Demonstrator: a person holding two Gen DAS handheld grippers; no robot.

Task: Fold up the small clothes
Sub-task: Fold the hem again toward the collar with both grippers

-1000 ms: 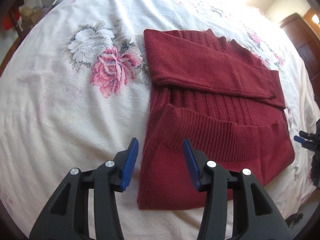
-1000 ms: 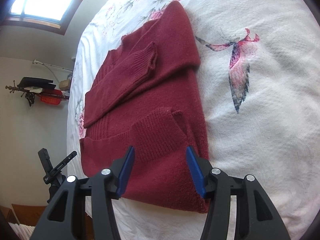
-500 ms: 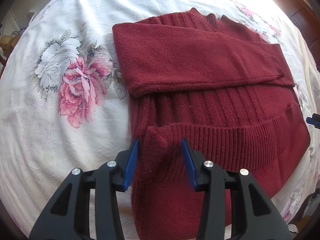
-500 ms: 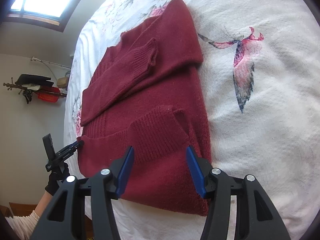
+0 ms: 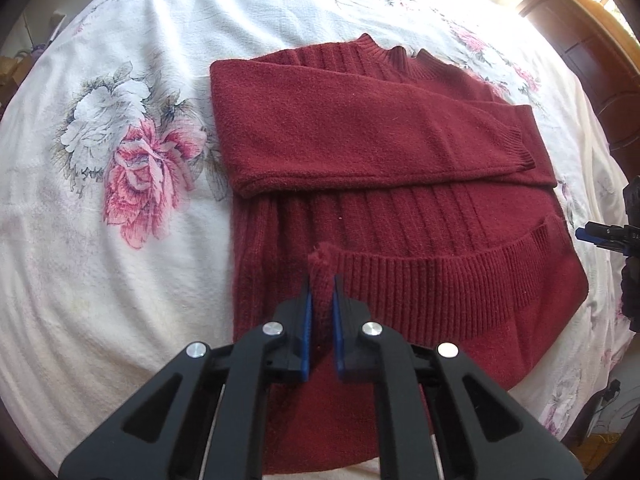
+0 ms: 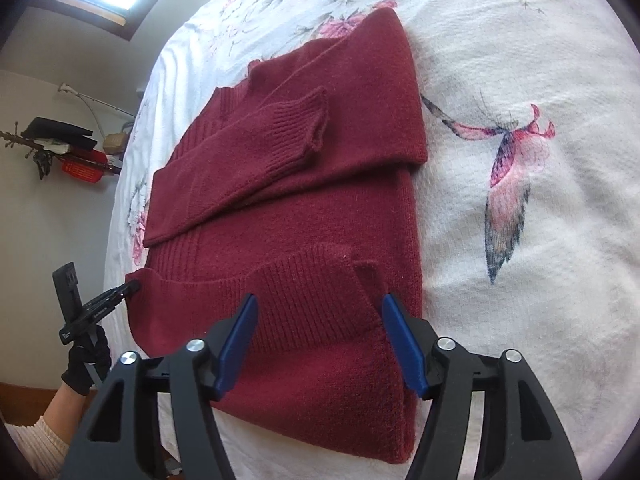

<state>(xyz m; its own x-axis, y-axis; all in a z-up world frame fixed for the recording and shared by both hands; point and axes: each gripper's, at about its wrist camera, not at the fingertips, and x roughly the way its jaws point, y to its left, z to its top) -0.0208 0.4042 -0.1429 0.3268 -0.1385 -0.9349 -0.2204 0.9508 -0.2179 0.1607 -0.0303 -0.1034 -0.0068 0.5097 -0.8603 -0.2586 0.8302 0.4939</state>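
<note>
The left gripper point(image 5: 321, 312) has its blue fingers point(image 5: 306, 332) pressed together on a raised pinch of the ribbed hem of a dark red sweater point(image 5: 400, 208). The sweater lies flat on a bed point(image 5: 100, 280) covered in white cloth with printed pink flowers, its sleeves folded across the chest. At the right edge, just off the sweater, a blue-tipped tool point(image 5: 600, 235) pokes in, probably the other gripper.

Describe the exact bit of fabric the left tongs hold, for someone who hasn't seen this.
On the floral bedspread lies a dark red sweater. Its ribbed hem is folded up across the body; the left tongs pinch that band's corner, the only part raised.
</note>
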